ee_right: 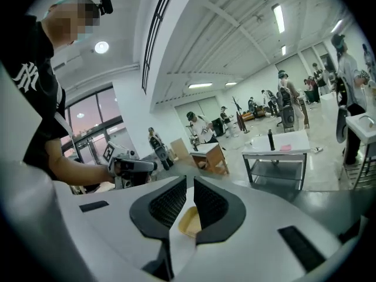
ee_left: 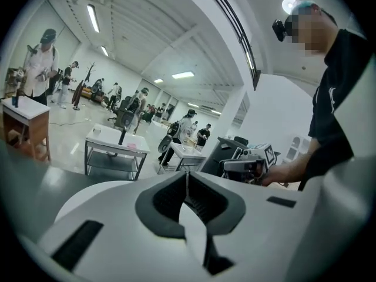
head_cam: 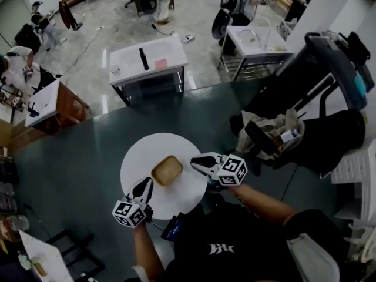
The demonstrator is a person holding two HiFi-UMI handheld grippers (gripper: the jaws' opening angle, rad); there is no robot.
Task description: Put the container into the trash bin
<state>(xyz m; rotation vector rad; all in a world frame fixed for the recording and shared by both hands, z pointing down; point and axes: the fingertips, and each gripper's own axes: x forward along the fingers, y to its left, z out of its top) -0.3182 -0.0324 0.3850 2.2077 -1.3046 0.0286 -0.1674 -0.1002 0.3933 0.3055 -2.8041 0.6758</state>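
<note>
A shallow tan container (head_cam: pixel 167 170) lies empty on the round white table (head_cam: pixel 141 154). My left gripper (head_cam: pixel 145 184) sits at the table's near-left edge, just left of the container, with its jaws shut on nothing. My right gripper (head_cam: pixel 194 161) is at the container's right side, also shut, tips a little short of its rim. In the right gripper view the container (ee_right: pixel 189 222) shows just beyond the closed jaws of that gripper (ee_right: pixel 190 181), and the left gripper (ee_right: pixel 132 168) faces it. In the left gripper view the gripper (ee_left: pixel 187 176) is shut and the container is hidden. I cannot pick out a trash bin.
Dark floor surrounds the round table. A black seat piled with bags and cloth (head_cam: pixel 276 135) stands close on the right. A white work table (head_cam: pixel 148 60) with a dark bottle stands farther ahead, with more tables and several people beyond.
</note>
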